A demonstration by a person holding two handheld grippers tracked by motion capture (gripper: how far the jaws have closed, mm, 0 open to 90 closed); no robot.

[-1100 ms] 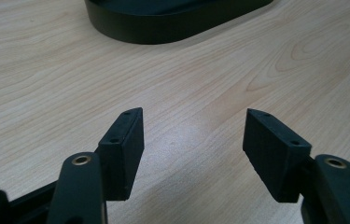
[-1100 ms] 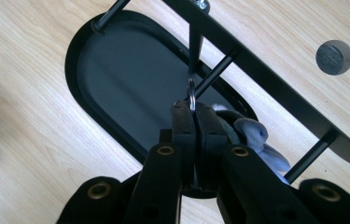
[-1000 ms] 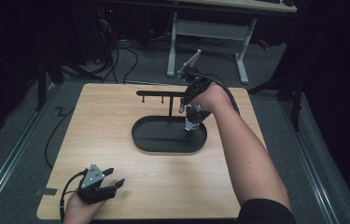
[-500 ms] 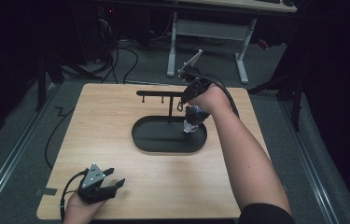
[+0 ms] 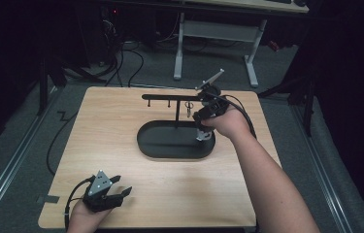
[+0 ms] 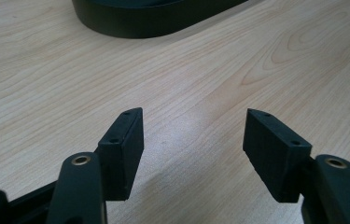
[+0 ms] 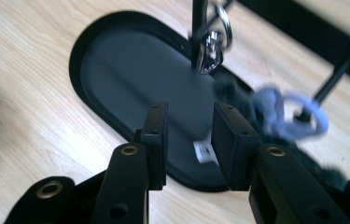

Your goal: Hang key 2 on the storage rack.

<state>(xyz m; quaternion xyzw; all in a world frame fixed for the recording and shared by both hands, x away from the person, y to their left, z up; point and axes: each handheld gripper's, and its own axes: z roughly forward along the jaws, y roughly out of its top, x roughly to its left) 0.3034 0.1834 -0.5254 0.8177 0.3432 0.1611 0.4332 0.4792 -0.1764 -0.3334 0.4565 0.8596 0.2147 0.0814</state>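
A black stand (image 5: pixel 170 97) with a peg bar rises from a black oval tray (image 5: pixel 170 145) in the middle of the table. A metal key ring (image 7: pixel 211 44) hangs from one peg. My right gripper (image 5: pixel 200 127) points down over the tray's right end. Its jaws (image 7: pixel 189 135) have just been opening and stand apart, pressing on nothing. A small white tag (image 7: pixel 203 152) shows in the gap. A blurred lilac loop (image 7: pixel 290 117) on something dark and fluffy (image 7: pixel 231 93) lies just right of the jaws. My left gripper (image 5: pixel 116 190) rests open near the front left edge, with bare wood between its jaws (image 6: pixel 193 140).
The wooden table (image 5: pixel 107 126) ends close behind the stand and just in front of my left hand. A cable (image 5: pixel 247 119) trails from the right gripper. Beyond the table, desk legs (image 5: pixel 250 63) and loose cables (image 5: pixel 136 58) are on the grey floor.
My right hand has come toward me and slightly down beside the stand, and its jaws have opened. The left gripper has stayed in place.
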